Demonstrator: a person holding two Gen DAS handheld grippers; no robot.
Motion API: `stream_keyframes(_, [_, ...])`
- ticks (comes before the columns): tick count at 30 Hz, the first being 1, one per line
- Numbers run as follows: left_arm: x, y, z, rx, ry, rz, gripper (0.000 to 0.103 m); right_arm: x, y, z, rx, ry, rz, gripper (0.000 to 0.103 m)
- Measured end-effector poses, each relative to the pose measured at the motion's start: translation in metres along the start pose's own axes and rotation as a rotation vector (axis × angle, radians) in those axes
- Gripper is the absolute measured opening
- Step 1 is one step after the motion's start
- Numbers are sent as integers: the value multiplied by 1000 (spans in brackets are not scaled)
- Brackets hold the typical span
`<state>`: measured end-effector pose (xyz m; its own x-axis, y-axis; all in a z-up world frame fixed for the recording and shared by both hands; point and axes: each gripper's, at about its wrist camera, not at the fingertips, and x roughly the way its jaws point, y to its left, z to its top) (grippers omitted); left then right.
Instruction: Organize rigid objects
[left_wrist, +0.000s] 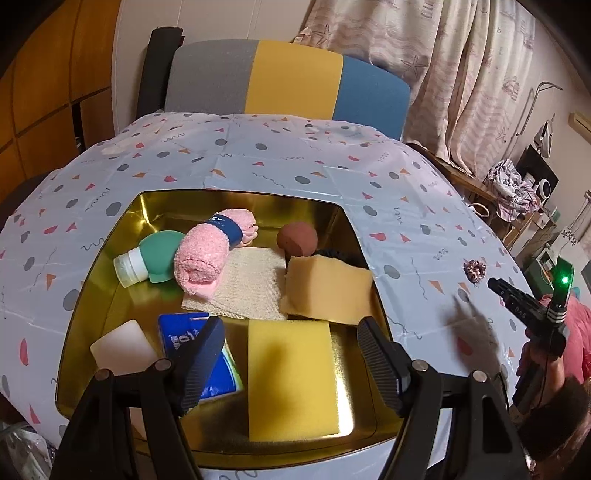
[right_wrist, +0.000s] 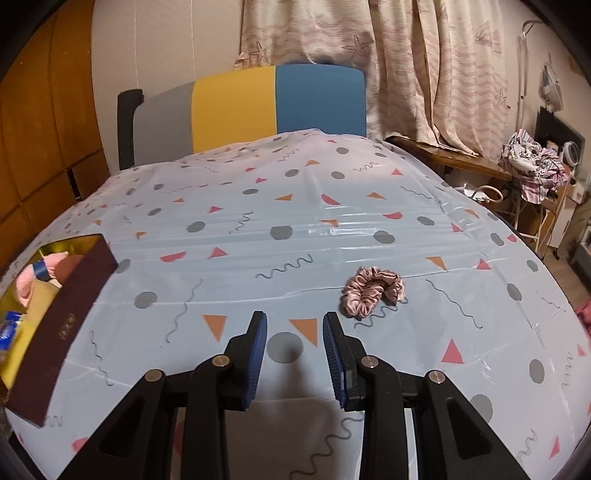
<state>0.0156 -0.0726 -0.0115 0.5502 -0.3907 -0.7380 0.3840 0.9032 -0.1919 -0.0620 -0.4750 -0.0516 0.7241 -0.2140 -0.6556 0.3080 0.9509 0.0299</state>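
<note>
The pink scrunchie lies alone on the tablecloth, well apart from the gold box. The right gripper hangs near it, nearly shut and empty; it should open first, then pinch softly. The left gripper waits open above the box.

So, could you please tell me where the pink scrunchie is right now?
The scrunchie lies on the tablecloth, outside the tray, just ahead and right of the right gripper in the right wrist view.
</note>
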Motion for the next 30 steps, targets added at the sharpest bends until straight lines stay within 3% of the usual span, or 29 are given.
stream_keyframes(1, [-1,0,-1,0,-2,-1,75,1,-3,3,14,0,-12,35])
stream_keyframes(3, [-2,-1,-3,1,3,-3,75,11,-17,10,71,32,-46,77])
stream_keyframes(5, [-2,-1,-5,0,7,-6,75,21,-38,18,151,16,-129,86])
stream_keyframes(8, [0,-2,-6,-2,17,-2,75,47,-55,29,189,85,-135,86])
stream_keyframes(11, [3,-3,-6,3,26,5,75,84,-50,34,83,195,-205,85])
stream_keyframes(15, [3,-2,-5,21,18,32,75,109,-52,35,57,231,-238,81])
stream_keyframes(17, [2,-1,-4,27,8,48,75,118,-57,33,66,249,-233,73])
stream_keyframes(21, [2,5,-4,17,-2,65,75,114,-63,31,115,220,-161,38])
stream_keyframes(26, [4,8,-6,-6,7,55,75,91,-50,24,129,201,-91,34])
stream_keyframes(30, [-1,9,-9,-5,-25,109,75,63,-23,21,101,168,-15,34])
